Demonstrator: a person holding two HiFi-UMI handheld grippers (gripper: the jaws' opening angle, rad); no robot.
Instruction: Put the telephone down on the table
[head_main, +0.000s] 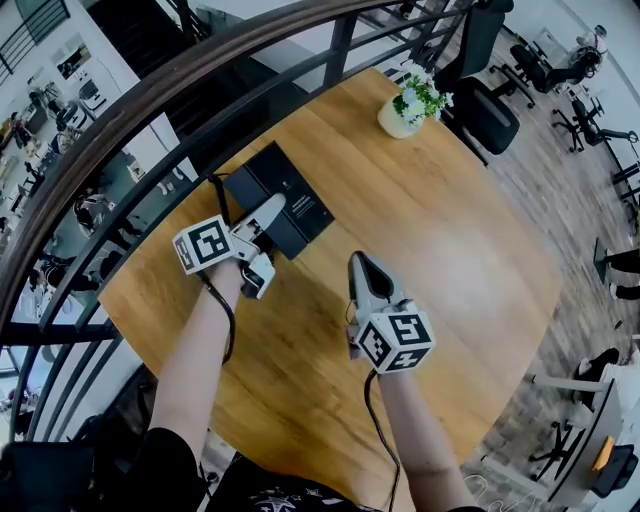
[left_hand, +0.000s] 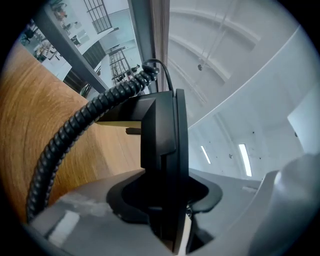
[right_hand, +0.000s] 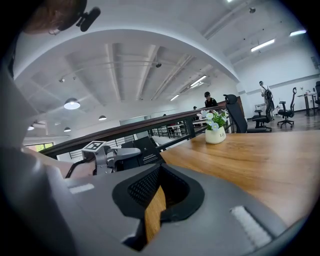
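The black telephone (head_main: 285, 190) is at the table's far left part, near the railing; I cannot tell whether it rests on the wood. My left gripper (head_main: 270, 213) is shut on its near edge. In the left gripper view the telephone (left_hand: 160, 135) stands edge-on between the jaws, and its coiled black cord (left_hand: 75, 135) runs down to the left past the left gripper (left_hand: 165, 205). My right gripper (head_main: 362, 262) hovers over the middle of the round wooden table (head_main: 450, 230), shut with nothing in it. Only a thin slit of wood shows between the jaws of the right gripper (right_hand: 155, 200).
A white pot of flowers (head_main: 405, 112) stands at the table's far edge, also in the right gripper view as the pot (right_hand: 216, 134). A dark railing (head_main: 150, 100) curves close behind the table on the left. Black office chairs (head_main: 490, 110) stand beyond the far right edge.
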